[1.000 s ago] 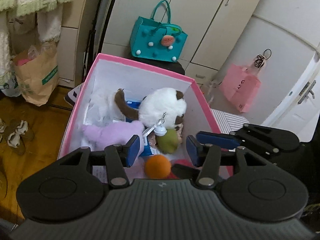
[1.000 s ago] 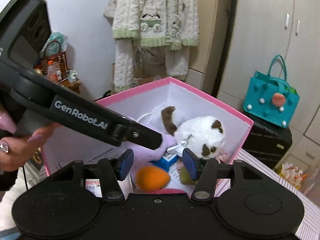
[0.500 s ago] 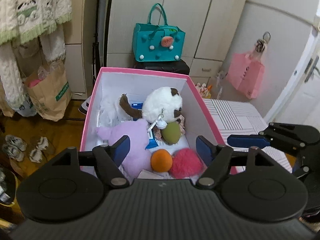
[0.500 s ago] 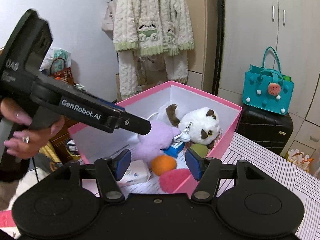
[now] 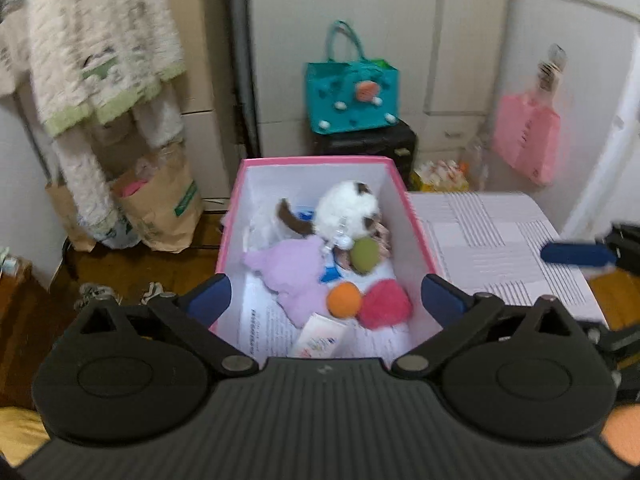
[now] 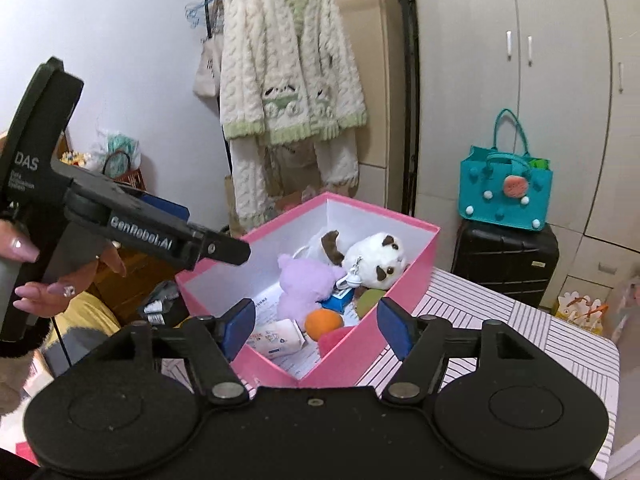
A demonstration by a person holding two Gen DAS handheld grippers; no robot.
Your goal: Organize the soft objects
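We hold both tools spread wide and empty above the pink box (image 6: 362,360), which sits in the lower middle of both views on a striped worktop (image 6: 516,332). The left tool (image 5: 324,296) hangs over the near end of the box with its blue pads on either side of it; the right tool (image 6: 316,326) hovers at the box's near corner. In the right wrist view the left tool's arm crosses the left side of the frame, and we read "GenRobot.AI" along it and "DAS" on its handle, with smaller lines beneath too small to make out. Inside the box lie a white-and-brown plush (image 6: 376,254), a lilac plush (image 6: 302,282), an orange ball (image 6: 323,322), a green ball (image 5: 365,255), a fuzzy pink ball (image 5: 386,304) and a small printed tissue pack (image 6: 276,339), resting on printed paper whose text is illegible. A teal handbag (image 6: 506,190) stands on a black suitcase (image 6: 506,258) at right.
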